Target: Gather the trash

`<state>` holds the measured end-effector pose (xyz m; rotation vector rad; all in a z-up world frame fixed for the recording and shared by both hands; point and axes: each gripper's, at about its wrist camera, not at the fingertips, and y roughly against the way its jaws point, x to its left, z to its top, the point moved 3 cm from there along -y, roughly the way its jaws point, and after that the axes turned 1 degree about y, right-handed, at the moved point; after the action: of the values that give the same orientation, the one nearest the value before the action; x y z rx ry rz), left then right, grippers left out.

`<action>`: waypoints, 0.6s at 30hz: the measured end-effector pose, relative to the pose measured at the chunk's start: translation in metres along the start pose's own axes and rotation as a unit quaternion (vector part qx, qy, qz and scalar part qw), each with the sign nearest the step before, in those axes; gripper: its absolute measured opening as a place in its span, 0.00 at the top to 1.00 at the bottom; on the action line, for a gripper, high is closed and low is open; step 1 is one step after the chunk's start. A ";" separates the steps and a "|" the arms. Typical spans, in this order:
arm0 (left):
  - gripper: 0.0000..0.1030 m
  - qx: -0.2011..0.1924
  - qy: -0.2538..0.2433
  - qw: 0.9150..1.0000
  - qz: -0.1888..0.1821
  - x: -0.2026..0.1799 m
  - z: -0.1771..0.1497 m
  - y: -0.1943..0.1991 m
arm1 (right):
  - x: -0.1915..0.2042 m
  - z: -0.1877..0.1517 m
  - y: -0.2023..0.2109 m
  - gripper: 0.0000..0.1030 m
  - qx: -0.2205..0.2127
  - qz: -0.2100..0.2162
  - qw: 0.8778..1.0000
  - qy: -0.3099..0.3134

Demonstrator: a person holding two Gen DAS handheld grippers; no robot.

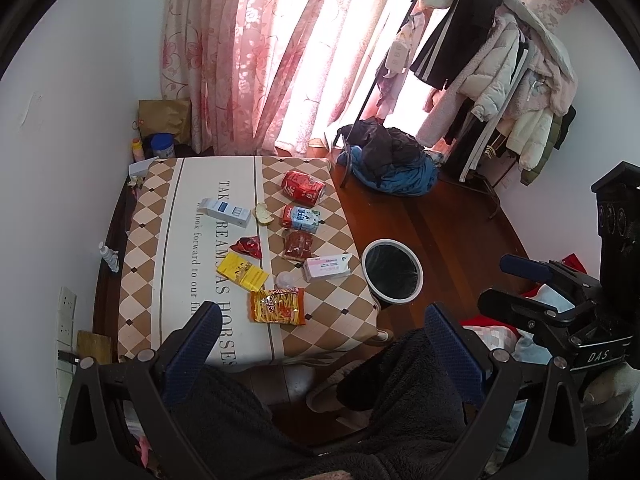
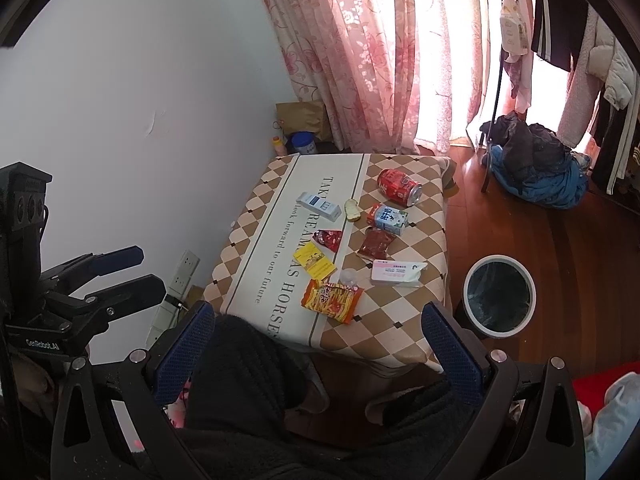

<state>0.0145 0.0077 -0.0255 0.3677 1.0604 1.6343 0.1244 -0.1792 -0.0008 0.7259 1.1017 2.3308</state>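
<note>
Trash scattered on tabletop (image 1: 168, 240): red can (image 1: 303, 187), milk carton (image 1: 301, 218), snack bag (image 1: 277, 306), yellow box (image 1: 242, 273), tissue pack (image 1: 327, 267). Bin (image 1: 393, 271) on floor just beside. Left tongs (image 1: 320, 344) & right tongs (image 2: 316, 344) both released, holding nothing, hovering at near edge.

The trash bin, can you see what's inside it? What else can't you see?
- Trash bin: inside too dark in both views.
- Red can: label too small to read.
- Tablecloth words: partly covered by wrappers, left gripper and right gripper.
</note>
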 end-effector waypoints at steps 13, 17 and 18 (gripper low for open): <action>0.00 0.000 0.001 1.000 -0.002 0.001 -0.001 0.000 | 0.001 0.002 0.000 0.00 -0.002 -0.002 1.000 0.001; 0.00 -0.001 0.001 1.000 -0.002 0.002 0.000 0.000 | 0.002 0.004 0.002 0.00 -0.003 -0.001 1.000 0.002; 0.00 -0.001 0.001 1.000 -0.002 0.002 0.000 0.000 | 0.001 0.004 0.003 0.00 -0.003 -0.001 1.000 0.003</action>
<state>0.0137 0.0093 -0.0262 0.3627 1.0607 1.6317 0.1257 -0.1779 0.0044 0.7158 1.0968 2.3355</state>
